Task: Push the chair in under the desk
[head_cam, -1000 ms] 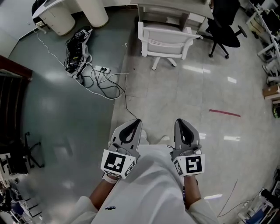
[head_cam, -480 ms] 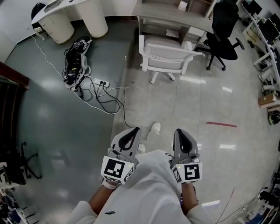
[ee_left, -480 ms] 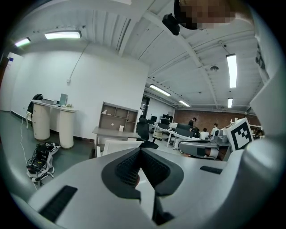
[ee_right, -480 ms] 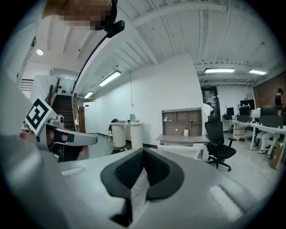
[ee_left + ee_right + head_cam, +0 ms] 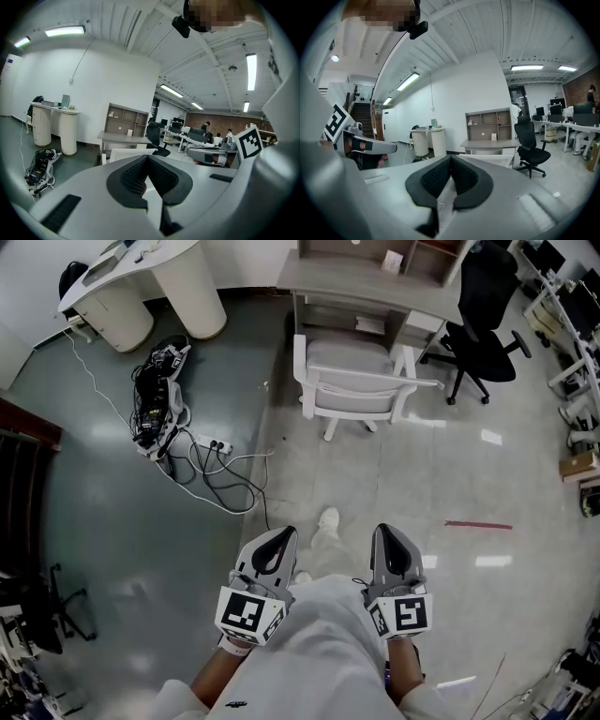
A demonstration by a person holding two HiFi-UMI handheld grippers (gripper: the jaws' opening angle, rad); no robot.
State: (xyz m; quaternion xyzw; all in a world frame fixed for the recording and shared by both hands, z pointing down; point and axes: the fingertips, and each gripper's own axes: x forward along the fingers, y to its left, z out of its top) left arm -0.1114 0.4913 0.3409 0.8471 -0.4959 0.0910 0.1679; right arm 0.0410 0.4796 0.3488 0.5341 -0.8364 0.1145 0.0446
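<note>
head view shows the white chair [image 5: 361,381] in the upper middle of the frame, with its back turned to the person. its seat reaches toward the grey desk [image 5: 375,279] above it, but most of the chair is not yet under the desk. the left gripper [image 5: 279,538] and the right gripper [image 5: 386,535] are in the lower middle of the frame, well apart from the chair. in each gripper view the two jaws are pressed together with nothing between them, so both tools are closed and empty.

i think some things could go wrong from here. closed jaws make only a narrow point, so they may slip off the smooth backrest. if one side is pushed harder, the chair may turn and an armrest may hit the desk leg or edge. the cables [image 5: 216,451] lie on the floor at the left of the path, and a foot could catch them. the black chair [image 5: 487,296] at the upper right stands near the desk.

a shelf [image 5: 490,123] with open compartments stands on the desk. a few small things are in it, too small to name. the cardboard box [image 5: 579,439] at the right edge does not show its inside.
</note>
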